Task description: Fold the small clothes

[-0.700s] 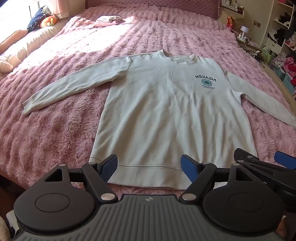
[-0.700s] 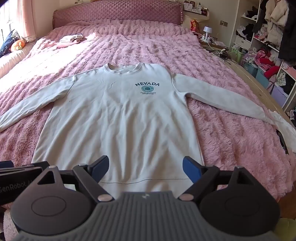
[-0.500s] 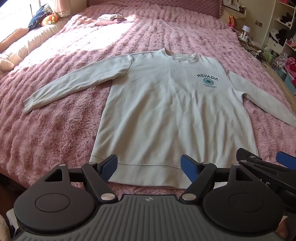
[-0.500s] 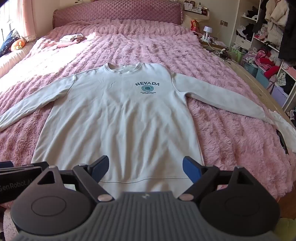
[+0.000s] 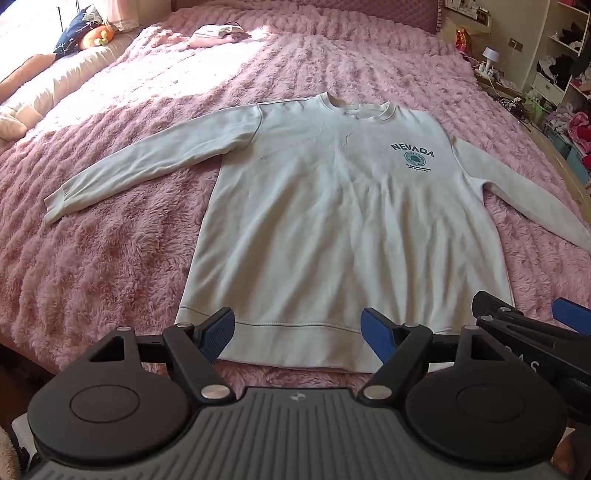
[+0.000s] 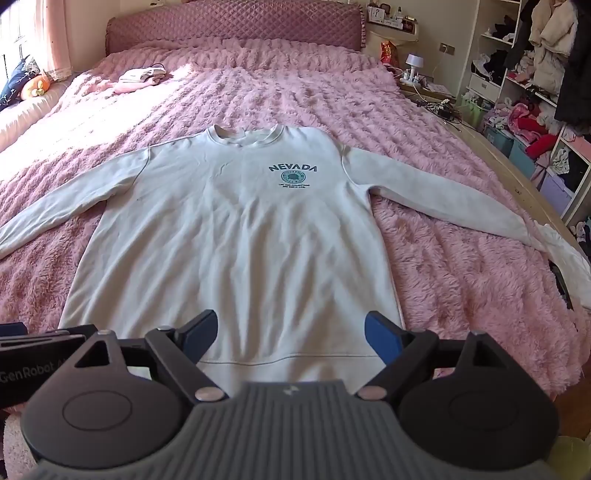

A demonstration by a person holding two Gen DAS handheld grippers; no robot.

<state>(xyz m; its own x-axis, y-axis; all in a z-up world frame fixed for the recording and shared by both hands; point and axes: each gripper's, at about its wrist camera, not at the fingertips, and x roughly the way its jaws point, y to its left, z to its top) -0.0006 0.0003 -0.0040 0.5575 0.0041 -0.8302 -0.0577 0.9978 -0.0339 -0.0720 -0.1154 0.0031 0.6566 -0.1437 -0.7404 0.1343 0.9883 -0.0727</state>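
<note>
At the near edge of the bed (image 6: pixel 461 266), both grippers hang just above the sweatshirt's hem. Left gripper (image 5: pixel 297 334) stands wide, nothing between its blue pads, over the hem's left part; right gripper (image 6: pixel 290 334) stands equally wide and empty over the hem's right part, so the two sit side by side. Beyond them the white sweatshirt (image 6: pixel 236 236) lies flat, face up, on the fluffy pink bedspread, its long axis running from the near edge toward the headboard (image 6: pixel 236 26), collar pointing away. Its sleeves spread outward toward the bed's left and right edges; the right cuff reaches the right edge. Farther off, a small folded pink garment (image 6: pixel 138 79) rests near the headboard's left corner.
</note>
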